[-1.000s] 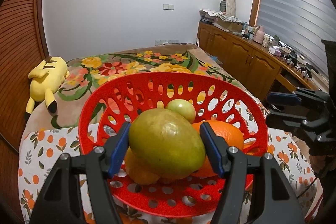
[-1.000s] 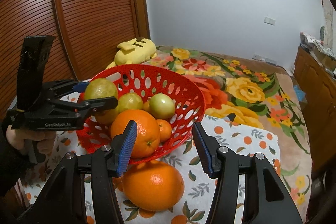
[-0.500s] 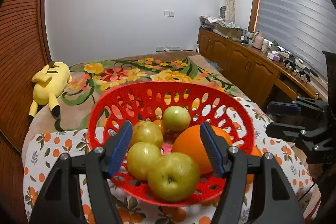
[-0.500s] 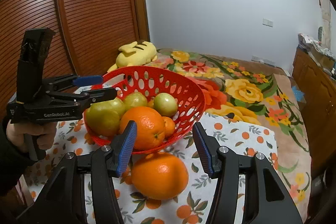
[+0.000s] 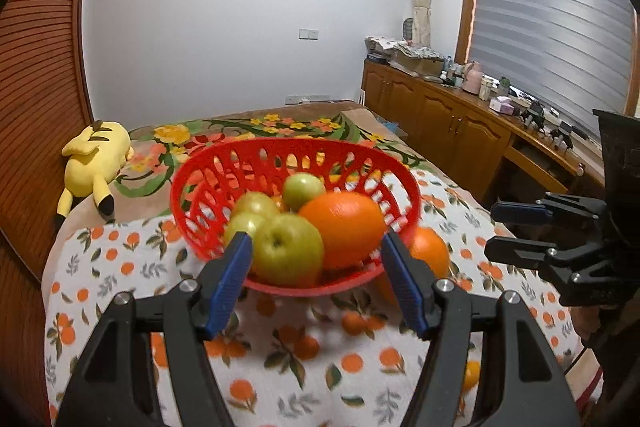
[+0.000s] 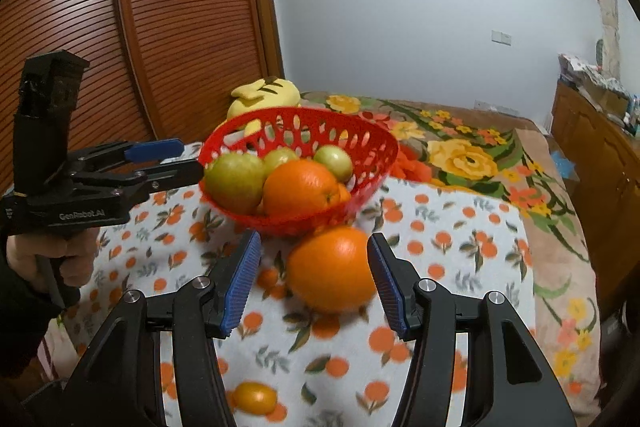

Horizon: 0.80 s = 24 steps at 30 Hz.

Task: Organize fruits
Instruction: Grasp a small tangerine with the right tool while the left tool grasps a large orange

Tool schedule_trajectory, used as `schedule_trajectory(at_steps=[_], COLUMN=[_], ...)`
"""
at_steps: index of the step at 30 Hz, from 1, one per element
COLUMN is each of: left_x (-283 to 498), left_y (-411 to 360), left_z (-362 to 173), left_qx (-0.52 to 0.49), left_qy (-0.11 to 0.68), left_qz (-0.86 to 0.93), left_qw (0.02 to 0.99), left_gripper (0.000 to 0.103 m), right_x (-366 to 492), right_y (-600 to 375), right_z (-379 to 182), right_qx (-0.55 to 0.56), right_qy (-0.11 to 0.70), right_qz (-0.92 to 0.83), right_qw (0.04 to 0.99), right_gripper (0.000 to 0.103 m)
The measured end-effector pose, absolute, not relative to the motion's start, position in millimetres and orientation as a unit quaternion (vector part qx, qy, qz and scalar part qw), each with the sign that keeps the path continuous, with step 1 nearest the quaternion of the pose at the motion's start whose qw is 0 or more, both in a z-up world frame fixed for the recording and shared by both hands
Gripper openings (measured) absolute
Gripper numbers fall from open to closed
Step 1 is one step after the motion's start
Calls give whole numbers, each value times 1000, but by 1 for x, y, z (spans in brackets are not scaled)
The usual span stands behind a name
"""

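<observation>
A red perforated basket [image 5: 208, 171] [image 6: 372, 143] stands on the orange-print cloth and holds several green fruits and one orange [image 5: 344, 223] [image 6: 300, 187]. The biggest green fruit [image 5: 286, 251] [image 6: 234, 183] lies at the basket's near rim. My left gripper [image 5: 316, 279] [image 6: 180, 163] is open and empty, just short of the basket. A loose large orange [image 6: 332, 267] [image 5: 430, 251] lies on the cloth beside the basket. My right gripper [image 6: 314, 279] [image 5: 520, 231] is open, its fingertips on either side of this orange without pressing it.
A small yellow-orange fruit [image 6: 254, 397] [image 5: 472, 375] lies on the cloth close under my right gripper. A yellow plush toy [image 5: 94, 159] lies on the floral bedspread behind. Wooden cabinets [image 5: 460, 131] run along the right, slatted wooden doors [image 6: 180, 27] along the left. A hand [image 6: 60, 259] holds the left gripper.
My left gripper let go of the big green fruit, which now lies in the basket, and drew back. My right gripper also drew back from the basket and the loose orange.
</observation>
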State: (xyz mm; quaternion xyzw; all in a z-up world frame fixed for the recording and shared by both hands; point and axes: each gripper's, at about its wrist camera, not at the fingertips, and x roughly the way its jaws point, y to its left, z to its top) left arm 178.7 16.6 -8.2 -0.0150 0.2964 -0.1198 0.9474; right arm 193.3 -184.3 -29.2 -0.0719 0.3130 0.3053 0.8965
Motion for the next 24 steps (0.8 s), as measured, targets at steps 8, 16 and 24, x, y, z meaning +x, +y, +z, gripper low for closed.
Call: schedule_trajectory(at_steps=[8, 16, 24], left_x=[148, 131, 125], left_y=[0, -10, -6], left_z=[-30, -54, -79], left_qx=[-15, -5, -22], left_qy=[320, 342, 364], left_qz=[-135, -133, -132], left_qw=[938, 930, 922], left_gripper=[67, 67, 67], right_x=[163, 141, 131], right_y=[-200, -199, -190], right_z=[-59, -86, -113], right_qx=[-49, -33, -35], right_qy=[340, 358, 380], right_qz=[295, 293, 296], right_qw=[892, 886, 876], right_gripper=[57, 57, 57])
